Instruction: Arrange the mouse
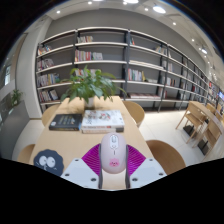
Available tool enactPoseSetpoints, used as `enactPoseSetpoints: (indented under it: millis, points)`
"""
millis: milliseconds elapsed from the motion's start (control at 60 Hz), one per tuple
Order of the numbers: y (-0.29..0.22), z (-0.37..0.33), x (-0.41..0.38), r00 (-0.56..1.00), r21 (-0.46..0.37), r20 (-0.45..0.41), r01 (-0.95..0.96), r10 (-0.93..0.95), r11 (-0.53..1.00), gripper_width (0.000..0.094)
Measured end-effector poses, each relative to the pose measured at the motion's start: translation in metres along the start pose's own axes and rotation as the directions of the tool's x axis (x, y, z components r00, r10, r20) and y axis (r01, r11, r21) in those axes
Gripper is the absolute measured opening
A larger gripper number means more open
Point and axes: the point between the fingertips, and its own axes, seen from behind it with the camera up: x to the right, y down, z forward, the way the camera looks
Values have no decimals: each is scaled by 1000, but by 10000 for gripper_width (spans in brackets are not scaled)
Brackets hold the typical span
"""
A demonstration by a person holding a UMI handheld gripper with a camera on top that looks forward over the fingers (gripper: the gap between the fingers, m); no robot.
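A white and pink computer mouse (113,155) sits between my two fingers, its length pointing away from me. My gripper (113,160) is shut on the mouse, and the magenta pads (92,158) press on its left and right sides. The mouse is held above the near end of a light wooden table (70,140). A dark round mat with a light pattern (47,160) lies on the table to the left of the fingers.
A potted green plant (90,85) stands at the table's far end. In front of it lie a stack of light books (102,120) and a dark book (66,122). Wooden chairs (166,155) stand at the right. Bookshelves (110,55) line the back wall.
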Motion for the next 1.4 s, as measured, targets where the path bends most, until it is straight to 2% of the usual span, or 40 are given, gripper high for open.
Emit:
enactPoseSetpoints:
  millis: [83, 183, 250, 300, 317, 367, 450, 533, 683, 700, 733, 883, 900, 917, 950, 1017, 1233, 1400]
  points:
    - [-54, -9, -80, 998, 90, 67, -2, -4, 996, 305]
    - [-71, -6, -181, 989, 127, 144, 20, -39, 992, 303]
    - [-42, 12, -239, 981, 84, 186, 43, -58, 996, 304]
    - [-10, 30, -275, 976, 25, 209, 54, -58, 998, 304]
    - [14, 36, -286, 975, 10, 211, 60, -61, 998, 304]
    - [36, 45, -304, 975, -62, 214, 78, -63, 995, 305]
    - [100, 69, -325, 973, -143, 219, 112, -79, 983, 305]
    - [134, 62, -337, 970, -209, 228, 133, -84, 969, 304]
    - [177, 77, -341, 976, -272, 215, 106, -47, 956, 314]
    - [176, 76, -340, 976, -287, 214, 104, -42, 952, 376]
    - [175, 78, -341, 977, -256, 210, 96, -41, 962, 361]
    - [177, 78, -341, 978, -260, 201, 115, -63, 959, 481]
    - [179, 77, -341, 978, -273, 201, 112, -58, 956, 512]
    - [180, 76, -340, 979, -285, 200, 106, -49, 953, 605]
    - [177, 72, -339, 981, -296, 191, 84, -27, 952, 725]
    - [159, 61, -336, 982, -276, 190, 45, 9, 960, 875]
    - [65, -10, -302, 982, -169, 191, 27, 6, 985, 865]
    - [30, -76, -256, 985, -120, 172, 2, 19, 993, 859]
